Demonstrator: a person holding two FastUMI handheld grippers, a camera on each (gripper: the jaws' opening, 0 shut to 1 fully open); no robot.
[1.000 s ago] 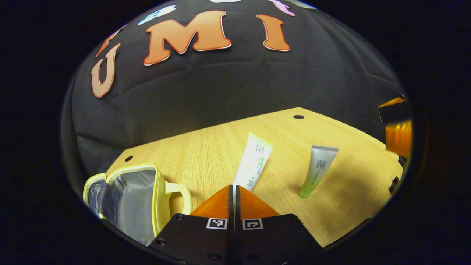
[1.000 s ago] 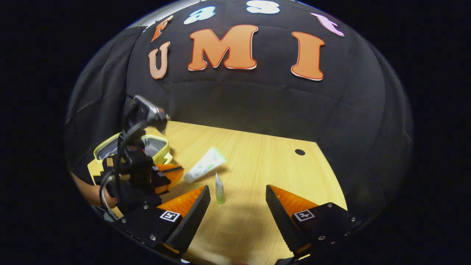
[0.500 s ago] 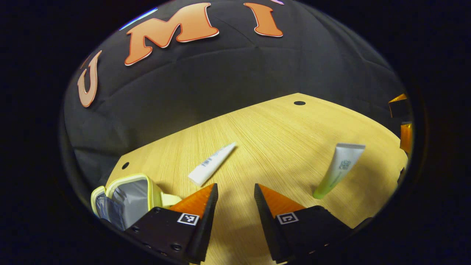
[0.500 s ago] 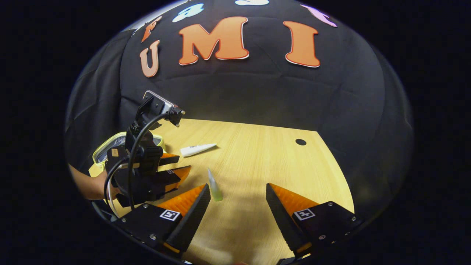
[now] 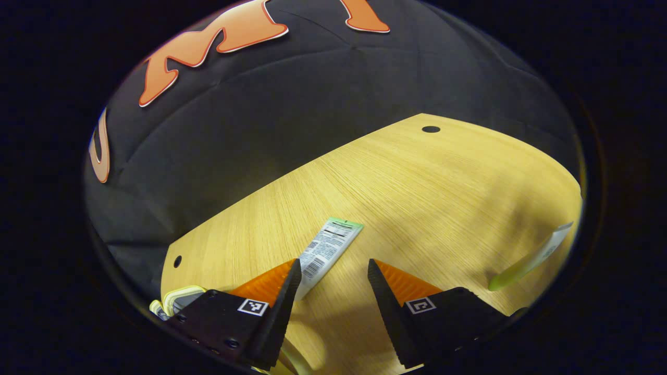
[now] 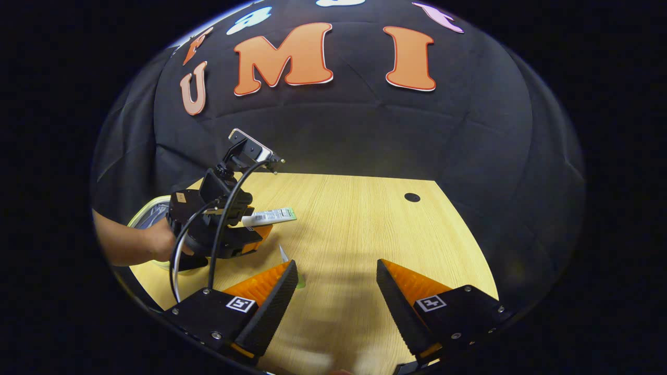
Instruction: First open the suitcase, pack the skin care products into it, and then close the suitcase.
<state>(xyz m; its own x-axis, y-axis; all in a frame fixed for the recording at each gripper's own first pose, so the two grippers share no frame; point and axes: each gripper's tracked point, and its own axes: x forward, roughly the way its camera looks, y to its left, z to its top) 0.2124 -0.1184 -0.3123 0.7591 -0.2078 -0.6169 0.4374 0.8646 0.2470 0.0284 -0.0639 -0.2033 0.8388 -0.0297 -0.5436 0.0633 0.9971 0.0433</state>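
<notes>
A white tube (image 5: 333, 245) lies flat on the wooden table (image 5: 417, 182), its lower end just behind my left gripper's near finger. My left gripper (image 5: 333, 265) is open above it, holding nothing. A green-capped tube (image 5: 526, 260) lies at the far right. The yellow suitcase (image 5: 177, 299) shows as a rim at the lower left. In the right gripper view my right gripper (image 6: 336, 263) is open over bare table (image 6: 365, 224). The green-capped tube (image 6: 284, 255) peeks out behind its left finger. The left gripper (image 6: 258, 234), held by a hand (image 6: 156, 242), hovers by the white tube (image 6: 268, 216), in front of the suitcase (image 6: 148, 219).
The table has a small round hole near its far edge (image 5: 431, 129), also seen in the right gripper view (image 6: 412, 197). The black cloth wall stands right behind the table. A cable (image 6: 219, 234) loops down from the left gripper.
My left gripper was shut on the white tube; it has opened and the tube now lies on the table. The left view has swung away from the suitcase. The right gripper stays open.
</notes>
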